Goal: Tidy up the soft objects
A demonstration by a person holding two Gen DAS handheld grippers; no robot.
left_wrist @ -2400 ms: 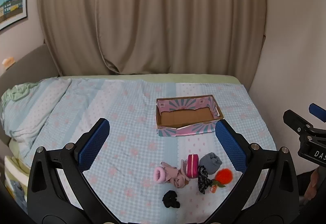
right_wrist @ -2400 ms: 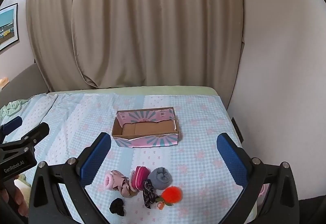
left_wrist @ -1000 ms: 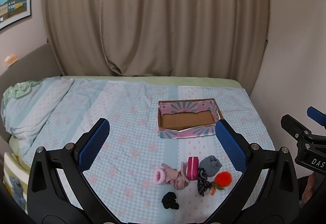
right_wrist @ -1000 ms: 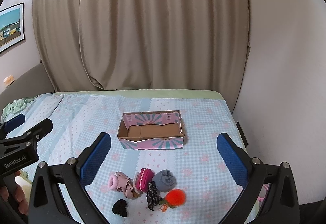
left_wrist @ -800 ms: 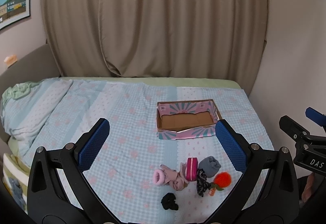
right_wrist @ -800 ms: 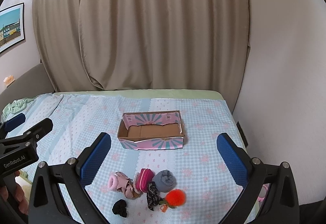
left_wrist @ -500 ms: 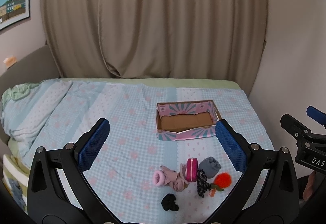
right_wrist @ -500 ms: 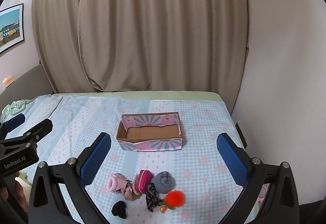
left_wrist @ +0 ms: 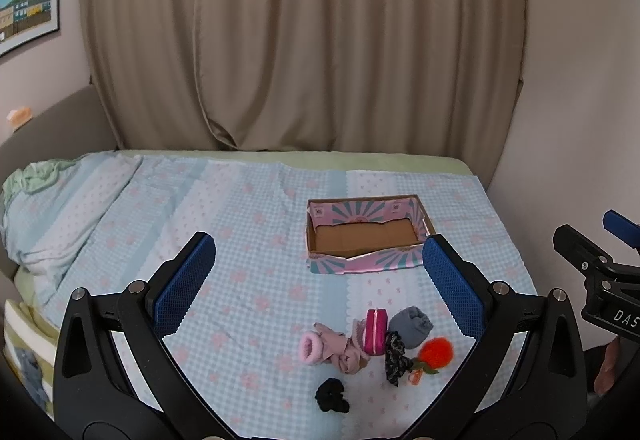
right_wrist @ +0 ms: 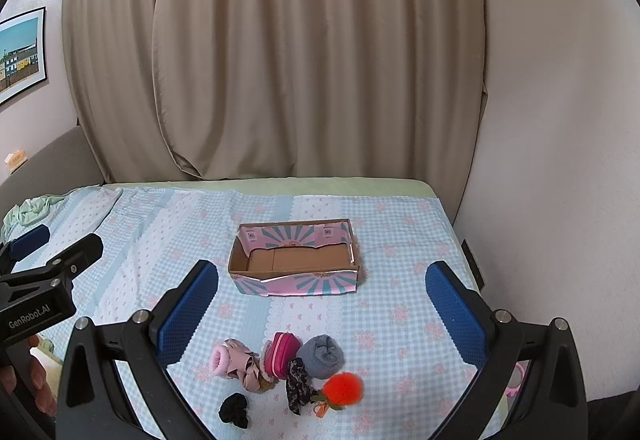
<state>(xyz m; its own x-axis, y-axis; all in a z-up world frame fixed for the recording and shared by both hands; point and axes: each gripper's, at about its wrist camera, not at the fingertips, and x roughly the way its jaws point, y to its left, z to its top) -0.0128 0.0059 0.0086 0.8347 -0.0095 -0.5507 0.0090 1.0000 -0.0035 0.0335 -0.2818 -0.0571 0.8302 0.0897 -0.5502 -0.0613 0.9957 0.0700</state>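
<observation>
A small heap of soft things lies on the bed near its front edge: a pink fuzzy roll (left_wrist: 311,347) (right_wrist: 221,357), a magenta pouch (left_wrist: 374,331) (right_wrist: 283,352), a grey rolled sock (left_wrist: 411,325) (right_wrist: 321,356), an orange pompom (left_wrist: 437,351) (right_wrist: 342,388), a dark patterned scrunchie (left_wrist: 396,358) (right_wrist: 298,386) and a black scrunchie (left_wrist: 331,395) (right_wrist: 233,410). An empty pink and teal cardboard box (left_wrist: 366,235) (right_wrist: 295,260) stands farther back. My left gripper (left_wrist: 318,286) and right gripper (right_wrist: 322,306) both hang open above the bed, holding nothing.
The bed (left_wrist: 200,224) carries a light blue checked cover, with bunched bedding (left_wrist: 36,216) at the left. Beige curtains (left_wrist: 320,40) hang behind it and a wall (right_wrist: 560,120) closes the right side. A framed picture (left_wrist: 26,0) hangs at the left.
Both views have shifted only slightly; the box and heap sit a little lower in the frames than 2.4 s ago. Nothing was grasped or moved.
</observation>
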